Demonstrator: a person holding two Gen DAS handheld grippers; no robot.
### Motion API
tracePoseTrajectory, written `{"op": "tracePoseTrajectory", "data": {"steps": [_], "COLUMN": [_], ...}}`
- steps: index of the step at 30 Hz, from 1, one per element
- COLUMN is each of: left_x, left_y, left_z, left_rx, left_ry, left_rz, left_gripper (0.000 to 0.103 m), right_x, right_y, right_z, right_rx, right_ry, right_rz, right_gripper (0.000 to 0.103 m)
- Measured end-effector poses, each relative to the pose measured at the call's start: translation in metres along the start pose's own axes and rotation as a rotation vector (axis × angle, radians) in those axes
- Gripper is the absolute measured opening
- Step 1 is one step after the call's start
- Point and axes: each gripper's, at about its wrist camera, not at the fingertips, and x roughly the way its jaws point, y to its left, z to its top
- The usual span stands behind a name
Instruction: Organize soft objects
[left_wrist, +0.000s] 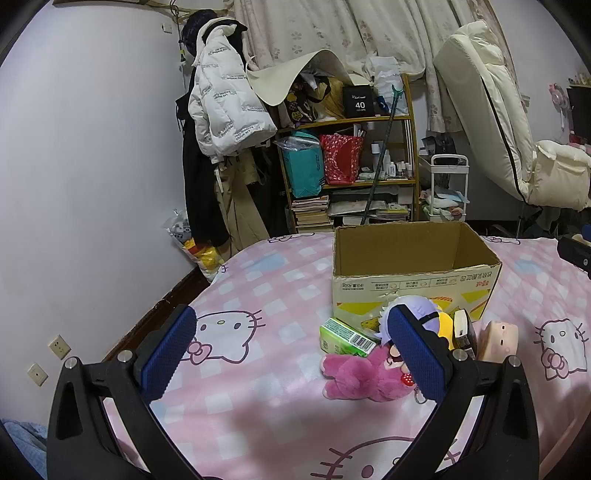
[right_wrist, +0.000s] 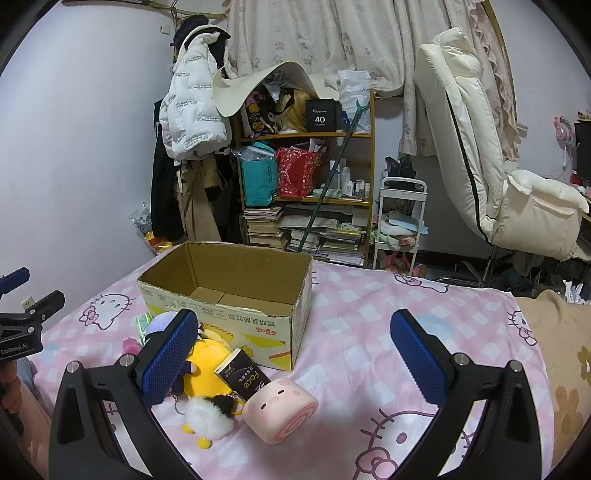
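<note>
An open cardboard box (left_wrist: 413, 280) (right_wrist: 229, 295) stands on the pink Hello Kitty bedspread (left_wrist: 258, 295) (right_wrist: 369, 314). In front of it lies a pile: a magenta plush bear (left_wrist: 358, 373), a purple-haired doll (left_wrist: 413, 306) (right_wrist: 162, 321), a yellow plush (right_wrist: 207, 373), a white-and-black pompom (right_wrist: 210, 417), a pink roll-cake squishy (right_wrist: 280, 410) (left_wrist: 498, 339), a green carton (left_wrist: 347, 338) and a black "face" box (right_wrist: 243, 376). My left gripper (left_wrist: 291, 354) is open, left of the pile. My right gripper (right_wrist: 295, 354) is open above the squishy.
A cluttered shelf (left_wrist: 347, 147) (right_wrist: 306, 177), hanging coats (left_wrist: 221, 103) and a white cart (right_wrist: 400, 221) stand beyond the bed. A cream recliner (right_wrist: 517, 184) is at the right. The left gripper's body (right_wrist: 22, 325) shows at the right wrist view's left edge.
</note>
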Motion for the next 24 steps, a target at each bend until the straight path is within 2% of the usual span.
{"op": "tracePoseTrajectory", "data": {"steps": [24], "left_x": [-0.0016], "left_y": [0.0014], "left_z": [0.0011], "left_rx": [0.003], "left_ry": [-0.014], "left_rz": [0.009], "left_gripper": [0.102], "right_x": [0.0003], "right_y": [0.0001], "right_z": [-0.0001], "right_rx": [-0.001], "right_ry": [0.002], "right_rz": [0.0], "right_gripper": [0.103]}}
